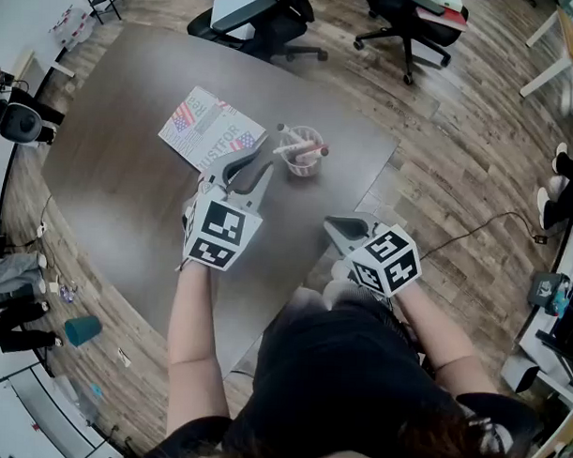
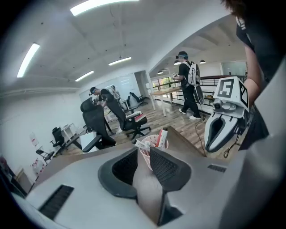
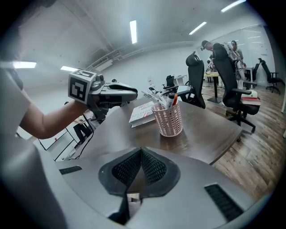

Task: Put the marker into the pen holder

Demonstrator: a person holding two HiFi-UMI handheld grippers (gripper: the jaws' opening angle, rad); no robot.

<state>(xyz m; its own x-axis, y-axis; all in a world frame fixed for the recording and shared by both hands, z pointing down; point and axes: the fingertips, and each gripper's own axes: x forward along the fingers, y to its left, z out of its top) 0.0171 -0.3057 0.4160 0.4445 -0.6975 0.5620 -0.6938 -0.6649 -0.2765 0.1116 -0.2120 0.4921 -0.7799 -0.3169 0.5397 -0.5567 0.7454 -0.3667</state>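
A pink mesh pen holder (image 1: 301,164) stands on the dark table (image 1: 128,199), with markers (image 1: 295,148) lying slanted across its rim. My left gripper (image 1: 252,162) hovers just left of it, open, with nothing between the jaws. In the left gripper view the holder (image 2: 156,143) shows through the gap of that gripper (image 2: 143,154), a red-capped marker (image 2: 163,136) sticking up. My right gripper (image 1: 335,225) sits near the table's front right edge; its jaws (image 3: 141,153) meet at the tips, shut on nothing. From there the holder (image 3: 169,120) stands ahead and the left gripper (image 3: 132,93) left of it.
A printed booklet (image 1: 210,127) lies on the table behind my left gripper. Black office chairs (image 1: 266,16) stand beyond the far edge. The table's right edge (image 1: 382,180) drops to wood floor, where a cable (image 1: 483,230) runs. A teal cup (image 1: 81,331) lies on the floor at left.
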